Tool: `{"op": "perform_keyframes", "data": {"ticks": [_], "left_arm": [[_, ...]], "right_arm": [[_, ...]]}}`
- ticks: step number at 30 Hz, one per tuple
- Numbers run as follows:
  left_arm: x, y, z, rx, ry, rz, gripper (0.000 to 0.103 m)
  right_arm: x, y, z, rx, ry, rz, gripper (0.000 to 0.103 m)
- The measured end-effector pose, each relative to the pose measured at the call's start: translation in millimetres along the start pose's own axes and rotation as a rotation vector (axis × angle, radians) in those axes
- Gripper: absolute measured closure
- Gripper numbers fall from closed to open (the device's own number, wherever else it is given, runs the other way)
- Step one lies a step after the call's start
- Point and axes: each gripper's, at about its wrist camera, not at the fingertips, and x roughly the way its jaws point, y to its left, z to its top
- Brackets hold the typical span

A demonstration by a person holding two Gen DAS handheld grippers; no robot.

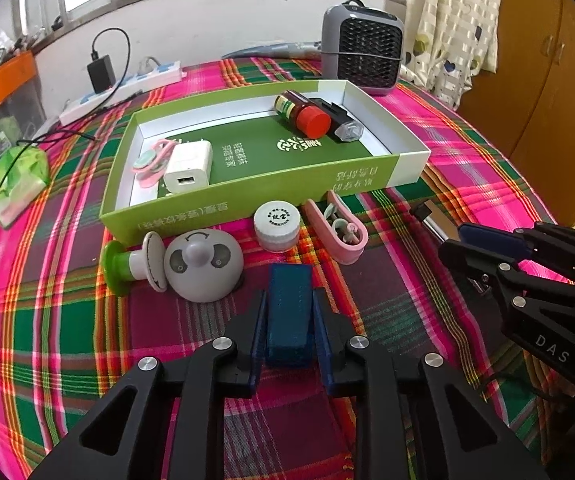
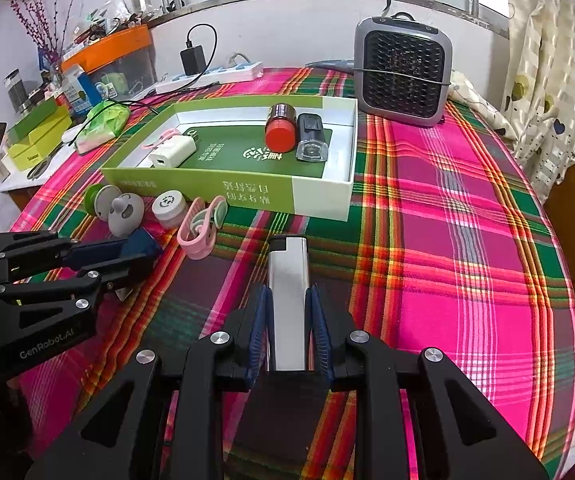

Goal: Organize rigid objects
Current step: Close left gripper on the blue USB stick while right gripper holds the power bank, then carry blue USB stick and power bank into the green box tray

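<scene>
My left gripper (image 1: 290, 294) is shut on a dark blue block (image 1: 289, 312), held just above the plaid cloth; the right wrist view shows the same left gripper (image 2: 143, 250) with the block (image 2: 139, 246). My right gripper (image 2: 288, 290) is shut on a silver lighter (image 2: 287, 280) that points toward the green box tray (image 2: 223, 192). The tray (image 1: 247, 196) holds a red-capped bottle (image 1: 307, 116), a black device (image 1: 339, 124), a white charger (image 1: 187, 166) and a pink clip (image 1: 151, 160). The right gripper (image 1: 453, 240) is at the right in the left wrist view.
In front of the tray lie a grey dome toy (image 1: 203, 264), a green-and-white knob (image 1: 127, 260), a white jar (image 1: 277, 226) and a pink holder (image 1: 339, 228). A grey heater (image 1: 363, 48) stands behind the tray, a power strip (image 1: 127, 88) at back left.
</scene>
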Motion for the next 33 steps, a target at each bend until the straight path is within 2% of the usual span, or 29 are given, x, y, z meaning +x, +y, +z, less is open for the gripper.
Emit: {"op": "perform_keyframes", "data": {"ticks": [22,33], "left_arm": [[-17,5,3,-0.026,-0.037,-0.005,0.082],[-29,14,25,-0.049,-0.091,-0.005,0.082]], "right_arm": [[-10,5,4,-0.015,-0.026,0.002,0.078],[-20,10,23,-0.029,-0.071,0.003,0.078]]}}
